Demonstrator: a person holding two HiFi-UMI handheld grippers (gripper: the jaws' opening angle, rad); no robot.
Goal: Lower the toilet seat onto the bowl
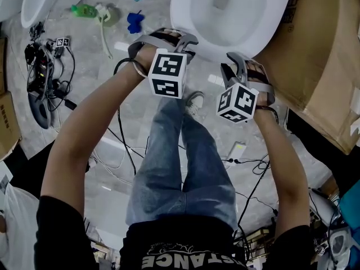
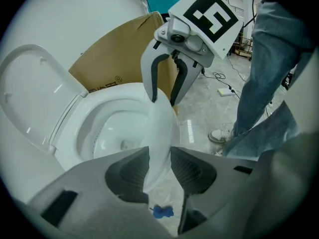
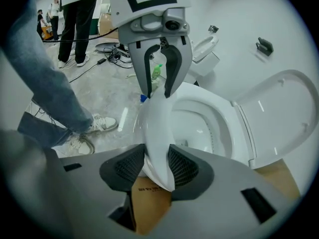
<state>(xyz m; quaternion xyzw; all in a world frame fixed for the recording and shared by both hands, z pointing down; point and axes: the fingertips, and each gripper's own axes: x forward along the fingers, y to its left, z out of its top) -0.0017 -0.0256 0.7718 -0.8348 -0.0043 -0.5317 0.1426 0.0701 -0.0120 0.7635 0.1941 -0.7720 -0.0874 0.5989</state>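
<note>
The white toilet seat [image 1: 188, 21] lies low over the bowl [image 2: 112, 131], with the lid [image 2: 35, 93] standing up behind it. Both grippers hold the seat's front edge [image 2: 162, 128]. My left gripper [image 1: 169, 37] is shut on it at the left front, the thin white edge running between its pads [image 2: 187, 171]. My right gripper [image 1: 243, 66] is shut on the seat [image 3: 154, 123] at the right front. Each gripper view shows the other gripper clamped on the same edge: the right gripper [image 2: 163, 96] and the left gripper [image 3: 157, 91]. Whether the seat touches the bowl rim is hidden.
A large cardboard box [image 1: 320, 55] leans close on the toilet's right. On the floor to the left lie a blue object [image 1: 135, 22], a green bottle [image 1: 84, 10] and tangled cables [image 1: 45, 66]. My legs [image 1: 185, 167] stand before the bowl. People [image 3: 75, 19] stand farther off.
</note>
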